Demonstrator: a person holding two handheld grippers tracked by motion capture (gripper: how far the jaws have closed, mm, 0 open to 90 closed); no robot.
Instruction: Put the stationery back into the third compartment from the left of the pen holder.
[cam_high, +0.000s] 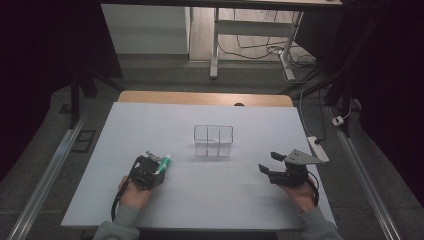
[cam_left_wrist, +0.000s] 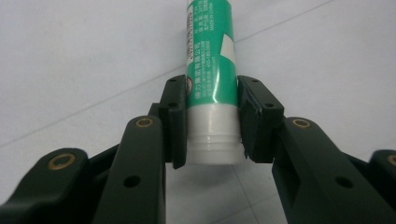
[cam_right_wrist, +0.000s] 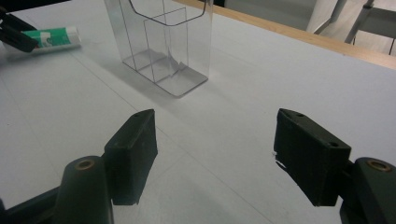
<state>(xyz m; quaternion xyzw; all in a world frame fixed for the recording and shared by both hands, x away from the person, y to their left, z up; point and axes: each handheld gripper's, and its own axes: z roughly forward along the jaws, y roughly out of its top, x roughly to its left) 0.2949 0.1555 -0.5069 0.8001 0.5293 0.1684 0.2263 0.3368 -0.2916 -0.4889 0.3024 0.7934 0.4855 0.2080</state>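
A green and white tube (cam_left_wrist: 208, 56) lies on the white table top, at the left in the high view (cam_high: 165, 161). My left gripper (cam_left_wrist: 212, 126) is shut on the tube near its white cap end, with a pad pressing on each side. From above, the left gripper (cam_high: 152, 165) sits left of centre. A clear plastic holder (cam_high: 213, 141) with compartments stands upright in the middle of the table. My right gripper (cam_high: 267, 162) rests open at the right, with nothing between its jaws. In the right gripper view (cam_right_wrist: 217, 154) it faces the holder (cam_right_wrist: 161, 42), with the tube (cam_right_wrist: 51, 37) at far left.
The white sheet (cam_high: 210, 195) covers the table, and a wooden edge (cam_high: 205, 98) shows along the far side. A white power strip (cam_high: 318, 148) lies by the right edge. Desk legs and cables (cam_high: 250, 50) stand on the floor beyond the table.
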